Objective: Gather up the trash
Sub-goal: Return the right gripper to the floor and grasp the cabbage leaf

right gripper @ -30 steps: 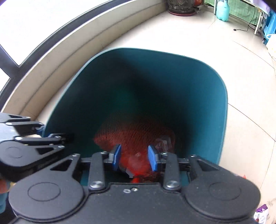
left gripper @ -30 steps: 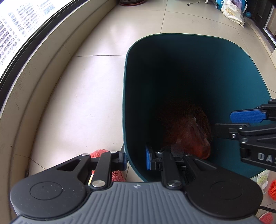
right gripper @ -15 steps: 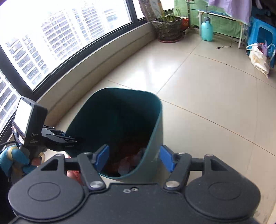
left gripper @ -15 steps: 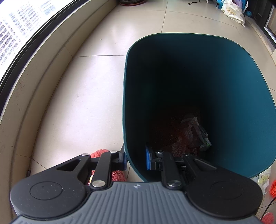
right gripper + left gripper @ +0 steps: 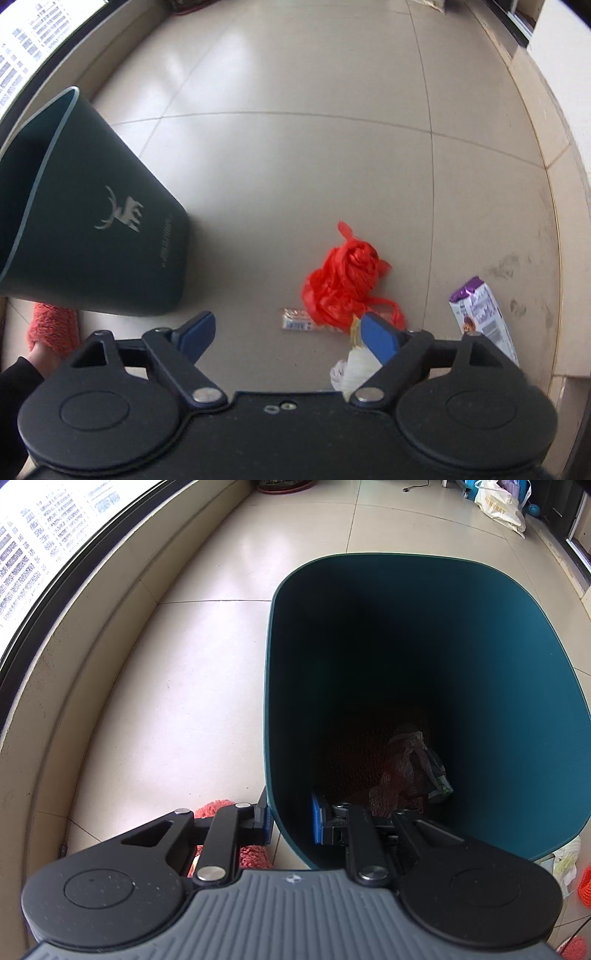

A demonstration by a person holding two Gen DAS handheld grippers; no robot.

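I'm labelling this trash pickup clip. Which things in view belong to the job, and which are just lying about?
Job: green bin, gripped at its rim by the left gripper; netting and wrappers in the bin; red bag, small wrapper, purple packet, white bag; open right gripper.

Lying about: orange slipper, white shopping bag.

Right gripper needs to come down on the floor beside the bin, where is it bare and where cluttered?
Bare: the tiles between the green bin and the red plastic bag, and all the floor beyond them. Crowded: around the bag, with a small wrapper, white crumpled bag and purple packet close by the right gripper.
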